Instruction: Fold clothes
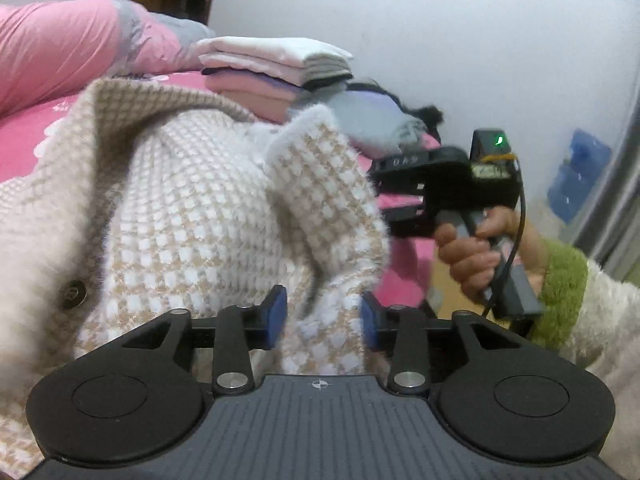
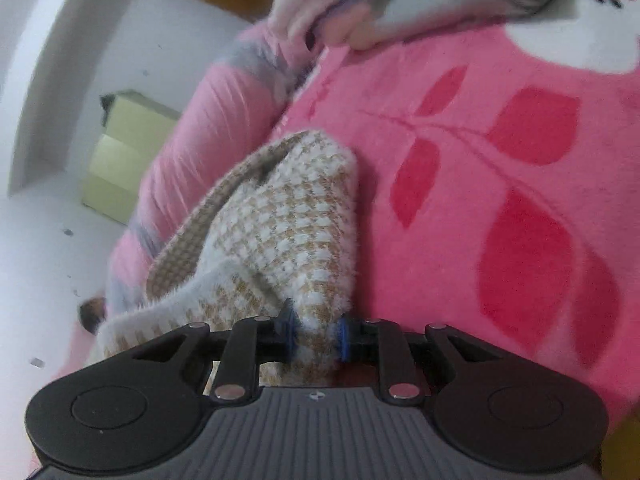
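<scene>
With the left hand-held gripper (image 1: 323, 316), straddled a hanging fold of the cardigan (image 1: 180, 208): jaws about half apart, blue pads (image 1: 276, 312) either side of the knit, no squeeze visible. Could not tell whether either pad brushed the fabric. Saw the rest of the cardigan bunched up just ahead and to the left of that gripper, cream and tan check, fuzzy at the edges, with one dark button (image 1: 72, 294) low on the left.

With the right hand-held gripper (image 2: 316, 334), pinched another fold of the same cardigan: jaws narrow, both pads pressed into the knit, cloth bulging forward from between them. Lay ahead of it, draped onto the pink blanket (image 2: 480, 160) of the bed, with red leaf shapes off to the right.

From the left wrist view, found that right gripper ahead and to the right, its fingertips hidden behind the cardigan, a hand (image 1: 472, 256) wrapped round its grip, a green cuff (image 1: 560, 292) at the wrist.

Beyond the cardigan, straight ahead of the left gripper, saw a stack (image 1: 272, 68) of folded clothes on the bed, white on top, pink and grey lower down. Far left of it, a pink quilt (image 1: 52, 48); behind everything, a white wall (image 1: 440, 20).
</scene>
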A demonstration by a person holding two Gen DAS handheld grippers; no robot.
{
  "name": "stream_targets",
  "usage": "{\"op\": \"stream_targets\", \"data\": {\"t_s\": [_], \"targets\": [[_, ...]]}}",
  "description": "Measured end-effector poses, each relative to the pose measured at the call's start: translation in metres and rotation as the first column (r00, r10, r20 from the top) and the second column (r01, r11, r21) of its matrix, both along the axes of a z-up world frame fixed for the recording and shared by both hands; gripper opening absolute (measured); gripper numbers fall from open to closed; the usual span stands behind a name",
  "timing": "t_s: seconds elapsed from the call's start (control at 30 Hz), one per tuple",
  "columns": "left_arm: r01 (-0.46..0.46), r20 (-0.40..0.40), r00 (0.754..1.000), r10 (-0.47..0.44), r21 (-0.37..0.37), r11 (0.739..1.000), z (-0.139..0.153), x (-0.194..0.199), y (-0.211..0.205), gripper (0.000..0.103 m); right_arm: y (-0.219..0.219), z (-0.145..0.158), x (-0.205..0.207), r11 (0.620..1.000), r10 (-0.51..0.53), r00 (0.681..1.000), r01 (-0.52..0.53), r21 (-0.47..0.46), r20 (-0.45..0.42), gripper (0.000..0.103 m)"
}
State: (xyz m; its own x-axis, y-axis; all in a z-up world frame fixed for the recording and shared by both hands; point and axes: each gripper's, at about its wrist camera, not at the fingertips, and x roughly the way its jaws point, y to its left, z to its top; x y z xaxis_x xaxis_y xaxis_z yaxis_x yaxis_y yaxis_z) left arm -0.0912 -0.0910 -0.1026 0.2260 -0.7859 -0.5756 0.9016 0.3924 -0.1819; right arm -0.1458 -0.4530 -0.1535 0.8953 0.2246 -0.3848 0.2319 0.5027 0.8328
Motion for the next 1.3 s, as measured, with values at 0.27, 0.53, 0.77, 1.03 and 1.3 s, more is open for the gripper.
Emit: {"op": "stream_targets", "data": {"t_s": [0.27, 0.53, 0.77, 1.03, 1.3], "targets": [[-0.083, -0.034, 0.996, 0.083, 0.008, 0.997, 0.009, 0.014, 0.029, 0.058, -0.025, 0.030, -0.016, 0.990, -0.032, 0.999, 0.029, -0.135, -0.021, 0.028], [-0.380, -0.120, 0.921, 0.371, -0.071, 0.922, 0.026, 0.042, 0.082, 0.065, 0.004, 0.106, -0.009, 0.909, 0.027, 0.985, 0.046, -0.415, 0.168, 0.042], [-0.586, -0.191, 0.804, 0.564, -0.088, 0.806, 0.013, 0.068, 0.095, 0.066, 0.115, 0.125, 0.108, 0.827, 0.486, 0.867, -0.413, -0.382, 0.114, 0.072], [-0.654, -0.192, 0.752, 0.630, -0.103, 0.749, 0.000, 0.057, 0.116, 0.081, 0.186, 0.081, 0.218, 0.730, 0.510, 0.819, -0.574, -0.371, -0.264, 0.067], [-0.661, -0.278, 0.747, 0.603, -0.215, 0.719, 0.007, 0.058, 0.133, 0.084, 0.157, 0.108, 0.222, 0.841, 0.503, 0.865, -0.491, -0.229, -0.007, 0.005]]}}
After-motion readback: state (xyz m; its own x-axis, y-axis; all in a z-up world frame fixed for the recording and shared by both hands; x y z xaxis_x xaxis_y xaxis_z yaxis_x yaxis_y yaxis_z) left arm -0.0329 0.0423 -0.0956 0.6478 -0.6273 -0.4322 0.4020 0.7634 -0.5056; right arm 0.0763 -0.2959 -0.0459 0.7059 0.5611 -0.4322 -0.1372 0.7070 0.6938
